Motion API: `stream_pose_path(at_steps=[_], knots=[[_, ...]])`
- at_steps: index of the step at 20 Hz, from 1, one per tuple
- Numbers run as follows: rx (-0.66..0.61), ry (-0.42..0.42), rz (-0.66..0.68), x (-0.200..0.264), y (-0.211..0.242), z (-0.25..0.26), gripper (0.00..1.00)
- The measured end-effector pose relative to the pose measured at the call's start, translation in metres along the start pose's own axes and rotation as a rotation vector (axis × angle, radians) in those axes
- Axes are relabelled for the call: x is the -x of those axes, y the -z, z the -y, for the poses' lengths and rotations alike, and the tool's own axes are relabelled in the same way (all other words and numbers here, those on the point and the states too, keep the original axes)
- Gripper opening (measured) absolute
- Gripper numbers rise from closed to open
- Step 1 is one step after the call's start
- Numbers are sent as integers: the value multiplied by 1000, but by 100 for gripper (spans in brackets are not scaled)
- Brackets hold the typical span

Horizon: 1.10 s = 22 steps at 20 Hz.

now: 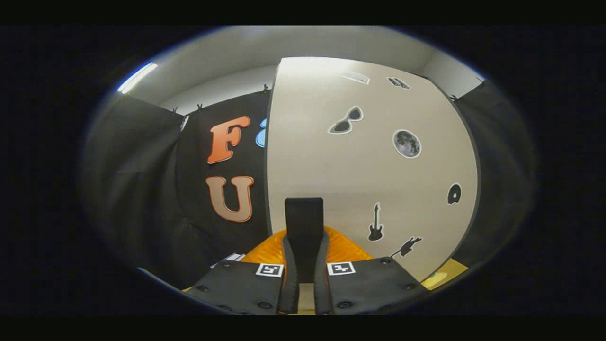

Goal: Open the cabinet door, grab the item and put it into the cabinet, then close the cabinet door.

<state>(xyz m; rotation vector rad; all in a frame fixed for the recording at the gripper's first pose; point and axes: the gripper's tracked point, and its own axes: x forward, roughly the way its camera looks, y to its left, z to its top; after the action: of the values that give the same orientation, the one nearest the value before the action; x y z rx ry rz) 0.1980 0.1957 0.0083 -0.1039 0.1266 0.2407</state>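
Nearest, the tongs (304, 289) stand close together, their two fingers (289, 279) nearly parallel with a narrow gap low down, and a dark upright slab (304, 227) rises from between them; both fingers seem to press on its sides, so I judge the tongs clenched on this item, though the contact itself is partly hidden. The slab's long axis runs straight up and away from the fingers, its flat top pointing toward the cabinet, which suits carrying it forward end first. Just behind the fingers sits an orange ribbed thing (345, 248), partly covered; what it is I cannot tell. A strip of yellow desk (445, 274) shows low on the right. Beyond stands the pale cabinet door (331, 166), dotted with stickers: sunglasses (346, 120), a moon (406, 143), a guitar (375, 222). Its left edge stands free against the dark cloth wall (142, 189), so the door looks swung open, but the cabinet's inside is hidden.
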Motion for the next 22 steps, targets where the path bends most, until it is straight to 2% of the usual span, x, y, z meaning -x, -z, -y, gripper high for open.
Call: stream_pose_path(at_steps=[5, 10, 15, 22], knots=[[-15, -90, 19, 81, -2, 22, 20], [-20, -158, 16, 126, -5, 35, 20], [-4, -187, 21, 163, -7, 56, 20], [5, -186, 23, 226, -15, 105, 20]])
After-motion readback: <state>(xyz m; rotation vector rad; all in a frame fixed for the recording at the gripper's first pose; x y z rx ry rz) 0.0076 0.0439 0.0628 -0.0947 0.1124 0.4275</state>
